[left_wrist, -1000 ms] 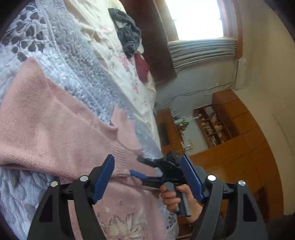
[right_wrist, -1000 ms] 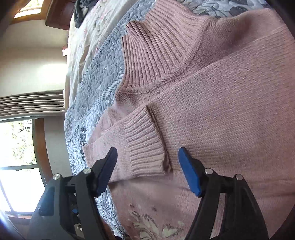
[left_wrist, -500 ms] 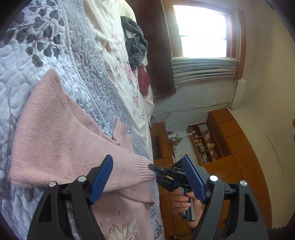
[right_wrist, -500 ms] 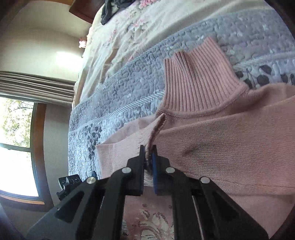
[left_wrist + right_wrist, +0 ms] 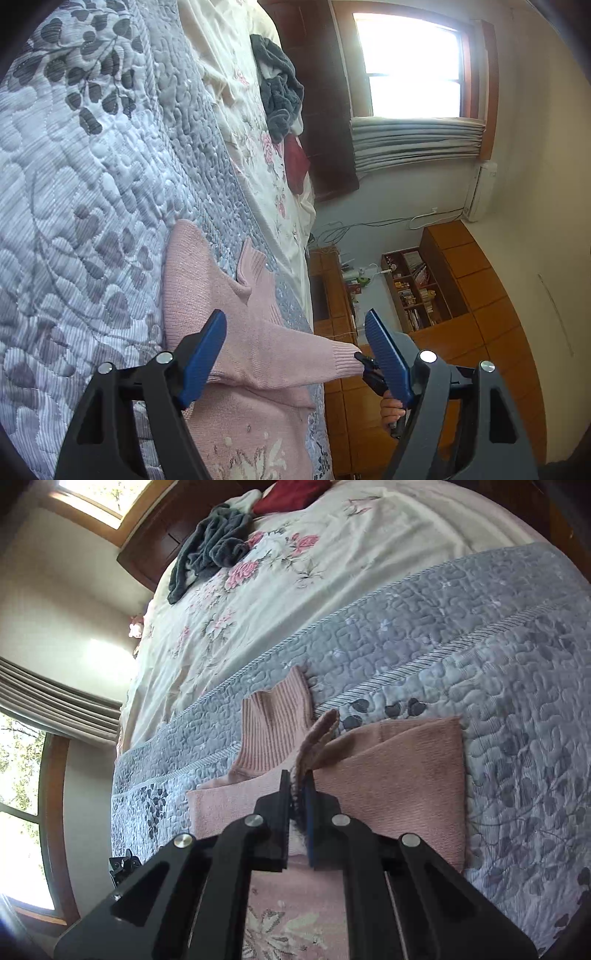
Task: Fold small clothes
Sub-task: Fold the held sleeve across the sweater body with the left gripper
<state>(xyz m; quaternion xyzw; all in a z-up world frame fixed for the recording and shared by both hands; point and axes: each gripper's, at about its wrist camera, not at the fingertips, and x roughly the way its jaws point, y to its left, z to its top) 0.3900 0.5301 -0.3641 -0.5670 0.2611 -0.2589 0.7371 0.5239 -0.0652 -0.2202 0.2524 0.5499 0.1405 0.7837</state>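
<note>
Sweater (image 5: 406,797): pink knit, lying on the grey quilted bedspread, ribbed collar pointing toward the far side of the bed; a floral pattern shows on its near part.
Right gripper (image 5: 297,794): black fingers pressed together, pinching the ribbed cuff (image 5: 319,731) of one sleeve, which stands lifted above the sweater body.
Left gripper (image 5: 295,347): blue-padded fingers spread wide, holding nothing, hovering over the stretched sleeve (image 5: 280,354).
Hand (image 5: 391,408): seen past the left gripper, gripping the right gripper's handle.
Bedspread (image 5: 461,635): grey quilt with a leaf print, under the sweater.
Floral sheet (image 5: 295,572): cream, beyond the quilt.
Dark grey garment (image 5: 210,550): bunched on the sheet, with a dark red cloth (image 5: 291,493) beside it.
</note>
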